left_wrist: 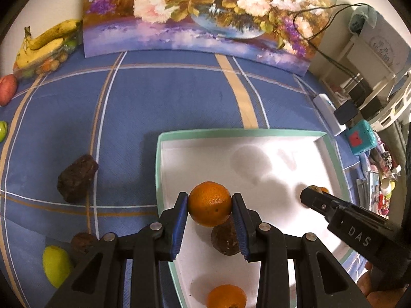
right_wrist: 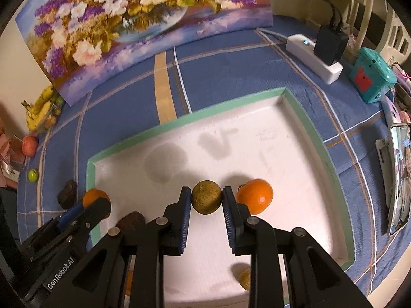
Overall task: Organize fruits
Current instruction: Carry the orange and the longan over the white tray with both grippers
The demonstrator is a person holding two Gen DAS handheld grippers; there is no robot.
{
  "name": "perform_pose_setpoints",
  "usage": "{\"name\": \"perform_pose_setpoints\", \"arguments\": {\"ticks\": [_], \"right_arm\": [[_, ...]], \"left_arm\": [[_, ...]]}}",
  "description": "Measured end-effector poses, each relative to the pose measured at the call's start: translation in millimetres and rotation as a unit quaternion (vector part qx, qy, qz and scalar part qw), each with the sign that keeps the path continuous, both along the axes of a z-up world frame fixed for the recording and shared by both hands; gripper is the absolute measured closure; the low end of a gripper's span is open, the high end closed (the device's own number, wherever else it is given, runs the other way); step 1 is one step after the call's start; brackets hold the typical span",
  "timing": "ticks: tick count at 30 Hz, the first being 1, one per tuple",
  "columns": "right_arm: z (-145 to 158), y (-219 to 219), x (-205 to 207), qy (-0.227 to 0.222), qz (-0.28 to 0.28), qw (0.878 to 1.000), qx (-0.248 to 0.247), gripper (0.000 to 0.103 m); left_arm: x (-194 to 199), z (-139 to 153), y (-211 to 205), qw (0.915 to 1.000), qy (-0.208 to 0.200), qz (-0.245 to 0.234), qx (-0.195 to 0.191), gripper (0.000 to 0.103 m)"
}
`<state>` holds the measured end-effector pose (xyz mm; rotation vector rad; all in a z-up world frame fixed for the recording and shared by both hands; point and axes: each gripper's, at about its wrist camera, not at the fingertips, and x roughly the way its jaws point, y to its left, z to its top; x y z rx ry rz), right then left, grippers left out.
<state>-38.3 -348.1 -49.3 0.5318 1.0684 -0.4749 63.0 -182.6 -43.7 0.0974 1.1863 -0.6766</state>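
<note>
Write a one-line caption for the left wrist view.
Left gripper clamps an orange above the white tray; another orange lies inside.

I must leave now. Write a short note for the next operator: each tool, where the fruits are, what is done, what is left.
Left tool: shut on an orange, over the white tray.
Right tool: shut on a brownish-green round fruit, over the tray.
Done: second orange and a dark brown fruit lie in the tray.
Left: on the cloth, dark fruit, green fruit, red fruit, bananas.
</note>
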Motion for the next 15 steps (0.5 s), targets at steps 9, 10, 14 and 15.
{"name": "perform_pose_setpoints", "arguments": {"ticks": [9,10,14,15], "right_arm": [[-26.3,1.7,5.2,0.037,0.008,0.999,0.016,0.077],[-28.4,1.8,5.0,0.039,0.008,0.999,0.018,0.077],[-31.7,1.8,5.3,0.041,0.009,0.999,0.019,0.077],[-31.9,1.8,5.0,0.040,0.009,0.999,0.019,0.077]], "left_arm": [[1.0,-19.1,-3.3,0.9996,0.019,0.001,0.021,0.066],[0.6,-19.6,-2.8,0.9996,0.019,0.001,0.022,0.066],[0.7,-19.1,-3.3,0.9996,0.019,0.001,0.022,0.066],[0.9,-19.0,-3.1,0.9996,0.020,0.001,0.022,0.066]]}}
